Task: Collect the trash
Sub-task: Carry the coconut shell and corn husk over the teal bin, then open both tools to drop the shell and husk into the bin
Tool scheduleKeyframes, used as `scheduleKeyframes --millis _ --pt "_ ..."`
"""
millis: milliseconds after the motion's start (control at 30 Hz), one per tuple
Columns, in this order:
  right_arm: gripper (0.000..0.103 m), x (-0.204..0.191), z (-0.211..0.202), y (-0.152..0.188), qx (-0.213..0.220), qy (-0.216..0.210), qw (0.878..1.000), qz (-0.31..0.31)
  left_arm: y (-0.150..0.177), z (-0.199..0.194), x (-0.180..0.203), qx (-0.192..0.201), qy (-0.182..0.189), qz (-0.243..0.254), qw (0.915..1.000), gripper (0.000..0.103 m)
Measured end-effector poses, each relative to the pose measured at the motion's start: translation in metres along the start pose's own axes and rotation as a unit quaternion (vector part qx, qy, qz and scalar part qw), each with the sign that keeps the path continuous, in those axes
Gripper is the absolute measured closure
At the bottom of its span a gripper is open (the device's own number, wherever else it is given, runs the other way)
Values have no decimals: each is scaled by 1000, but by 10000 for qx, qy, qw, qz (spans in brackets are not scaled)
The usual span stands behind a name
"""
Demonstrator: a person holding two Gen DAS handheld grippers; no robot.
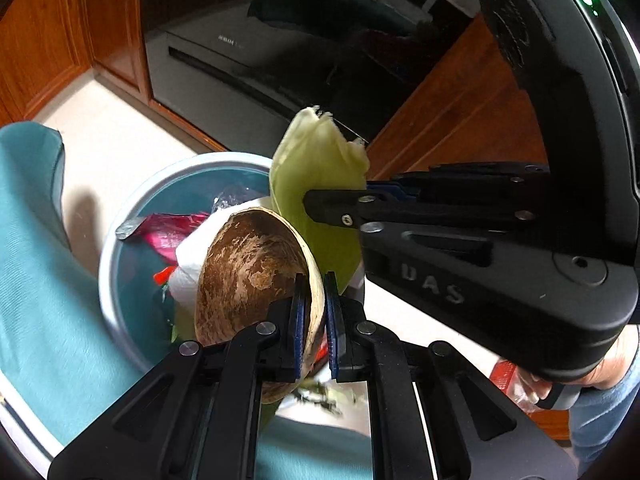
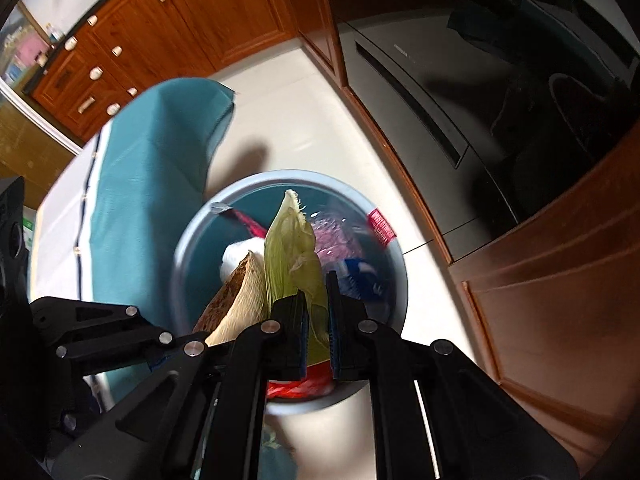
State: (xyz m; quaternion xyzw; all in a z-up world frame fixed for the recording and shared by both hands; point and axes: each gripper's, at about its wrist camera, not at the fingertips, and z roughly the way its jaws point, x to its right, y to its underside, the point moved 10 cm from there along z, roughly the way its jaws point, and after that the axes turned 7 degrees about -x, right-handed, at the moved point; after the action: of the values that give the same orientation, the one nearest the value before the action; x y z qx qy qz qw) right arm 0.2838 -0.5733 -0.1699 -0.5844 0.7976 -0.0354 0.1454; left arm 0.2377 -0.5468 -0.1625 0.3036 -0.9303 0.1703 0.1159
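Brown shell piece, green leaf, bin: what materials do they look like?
Brown shell piece: looks like a dry, fibrous plant husk, matte, mottled brown with a pale inner side; exact kind unclear.
Green leaf: corn husk by its look, thin, ribbed, pale green.
Bin: probably plastic, with a smooth grey-blue rim.

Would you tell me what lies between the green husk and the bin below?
Only open air, in the right wrist view: green husk, round blue-grey bin.

The bin (image 2: 192, 240) stands on the floor (image 2: 304, 128) beside the cloth (image 2: 152, 152); wrappers (image 2: 380, 226) lie inside; cabinets (image 2: 192, 20) stand behind.
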Motion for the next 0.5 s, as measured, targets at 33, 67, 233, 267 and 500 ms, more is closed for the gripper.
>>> scheduleKeyframes --millis 33,67,233,267,500 --pt "95 1 5 -4 -50 33 10000 -34 -3 5 -3 -27 17 -66 10000 93" --pt "95 1 11 -7 -103 46 9999 -75 -2 9 -6 -45 25 -110 9999 93" --pt "95 -13 39 -11 -356 -95 9990 -244 7 36 -31 -389 -101 -542 9977 93" --pt "95 -17 45 -11 -408 -122 9986 -306 10 41 -37 -482 -118 -652 9966 93" --pt "95 -24 93 -2 -861 -499 9949 -170 22 67 -56 -915 -374 -883 9912 93"
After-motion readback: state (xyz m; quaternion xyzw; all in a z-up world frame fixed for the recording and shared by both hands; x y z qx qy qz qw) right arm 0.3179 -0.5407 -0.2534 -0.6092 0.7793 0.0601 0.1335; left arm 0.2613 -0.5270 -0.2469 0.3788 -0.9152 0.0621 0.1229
